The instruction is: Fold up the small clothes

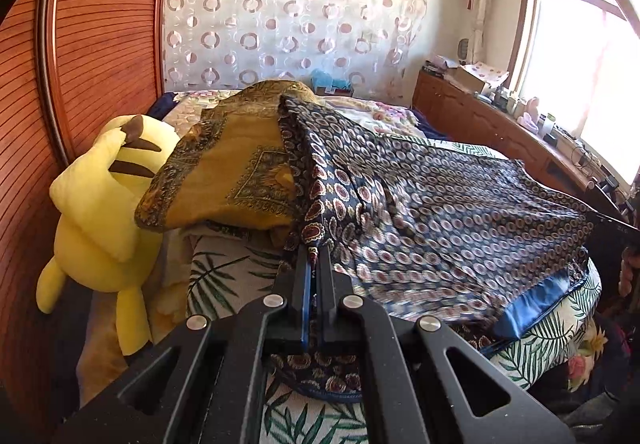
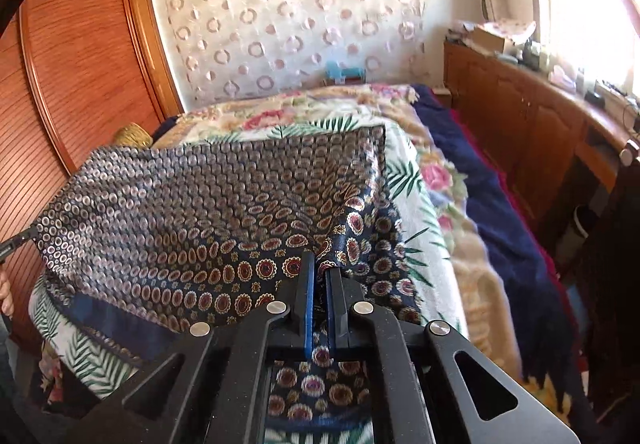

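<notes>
1. Our left gripper (image 1: 313,250) has its jaws pinched nearly together on a corner of the navy patterned cloth (image 1: 420,200), with only the fabric between the blue pads.
2. Our right gripper (image 2: 323,264) is likewise closed down on another corner of the same navy patterned cloth (image 2: 192,212), the blue pads squeezing a fold of it.
3. From the left wrist view the cloth runs from the fingertips toward 12 o'clock and out toward 3 o'clock, lifted and slightly blurred, with a plain blue hem (image 1: 536,304) hanging at about 4 o'clock.
4. From the right wrist view the cloth spreads toward 9 and 11 o'clock, stretched in a sheet above the bed (image 2: 424,212).
5. At 11 o'clock of the left fingertips a mustard paisley cloth (image 1: 236,172) lies bunched on the bed, its edge touching the navy one.
6. Further out at 9 o'clock in the left view a yellow plush toy (image 1: 104,212) leans against the wooden wardrobe (image 1: 100,44).
7. At 2 o'clock in the left view a wooden cabinet (image 1: 480,124) stands under the bright window (image 1: 580,64).
</notes>
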A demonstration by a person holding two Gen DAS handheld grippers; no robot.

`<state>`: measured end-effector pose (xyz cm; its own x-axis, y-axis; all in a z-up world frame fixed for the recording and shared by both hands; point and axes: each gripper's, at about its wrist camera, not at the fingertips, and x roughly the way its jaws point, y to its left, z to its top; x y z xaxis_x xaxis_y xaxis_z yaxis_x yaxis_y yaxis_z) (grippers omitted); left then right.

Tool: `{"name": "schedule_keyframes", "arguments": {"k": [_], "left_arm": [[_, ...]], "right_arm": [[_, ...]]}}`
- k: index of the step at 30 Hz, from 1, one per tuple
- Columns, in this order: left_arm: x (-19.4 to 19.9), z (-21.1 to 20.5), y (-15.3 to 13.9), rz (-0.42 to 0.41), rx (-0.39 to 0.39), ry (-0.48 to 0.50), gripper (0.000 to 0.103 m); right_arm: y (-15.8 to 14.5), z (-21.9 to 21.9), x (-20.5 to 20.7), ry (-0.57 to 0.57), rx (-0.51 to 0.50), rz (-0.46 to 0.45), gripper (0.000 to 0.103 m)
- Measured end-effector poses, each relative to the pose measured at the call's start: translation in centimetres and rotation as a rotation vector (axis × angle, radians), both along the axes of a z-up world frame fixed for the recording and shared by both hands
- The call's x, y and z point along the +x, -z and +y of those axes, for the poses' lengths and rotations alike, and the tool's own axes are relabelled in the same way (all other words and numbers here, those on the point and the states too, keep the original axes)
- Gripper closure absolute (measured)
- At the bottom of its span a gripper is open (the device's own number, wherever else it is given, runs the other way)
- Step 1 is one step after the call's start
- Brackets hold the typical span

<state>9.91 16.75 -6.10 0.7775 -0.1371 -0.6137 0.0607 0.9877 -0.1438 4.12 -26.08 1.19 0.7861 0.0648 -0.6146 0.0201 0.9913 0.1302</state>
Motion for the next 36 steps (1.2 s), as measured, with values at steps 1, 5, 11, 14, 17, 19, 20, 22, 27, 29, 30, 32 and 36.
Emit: {"name": "schedule_keyframes", "arguments": {"k": [1,5,11,14,17,19,20,22,27,29,30,32,36], "left_arm": [[0.0,0.0,0.3,0.007,0.003,0.001,0.101],[0.3,0.1,1.6,0.045,0.005,-0.006,0.1],[0.5,0.5,2.8,0.079,-0.014,0.003,0.09],[0.4,0.4,2.8,0.074,-0.01,0.004,0.058],[0.6,0.2,3.0,0.082,0.006,-0.003,0.051],[0.7,0.2,3.3,0.084,0.018,-0.008,0.05],[0.9,0.2,3.5,0.087,0.018,-0.009,0.05],[1.3,0.2,4.1,0.108,0.014,-0.014,0.05],[2.0,0.1,5.2,0.133,0.011,-0.023,0.05],[2.1,0.1,5.5,0.138,0.002,-0.021,0.05],[2.2,0.1,5.5,0.14,-0.001,-0.02,0.05],[2.2,0.0,5.7,0.145,-0.001,-0.021,0.05],[2.2,-0.3,6.0,0.15,0.004,-0.016,0.056]], "right_arm": [[-0.1,-0.1,-0.5,0.0,0.004,0.001,0.099],[1.0,-0.1,-1.0,0.009,-0.016,0.042,0.099],[1.6,0.5,-0.8,0.043,-0.089,0.083,0.086],[1.2,1.0,-1.2,0.057,-0.11,0.061,0.058],[0.7,1.6,-1.5,0.063,-0.13,0.035,0.049],[0.7,2.4,-2.1,0.048,-0.136,0.018,0.047],[0.6,2.8,-2.2,0.038,-0.136,0.012,0.046],[0.7,3.8,-2.2,0.007,-0.137,-0.001,0.04],[2.0,6.6,-1.6,-0.079,-0.113,0.007,0.024],[2.8,7.5,-0.9,-0.097,-0.117,0.023,0.024],[3.2,8.1,-0.5,-0.107,-0.12,0.029,0.024],[4.2,8.9,0.9,-0.12,-0.117,0.039,0.024],[5.2,9.5,2.5,-0.117,-0.14,0.046,0.024]]}}
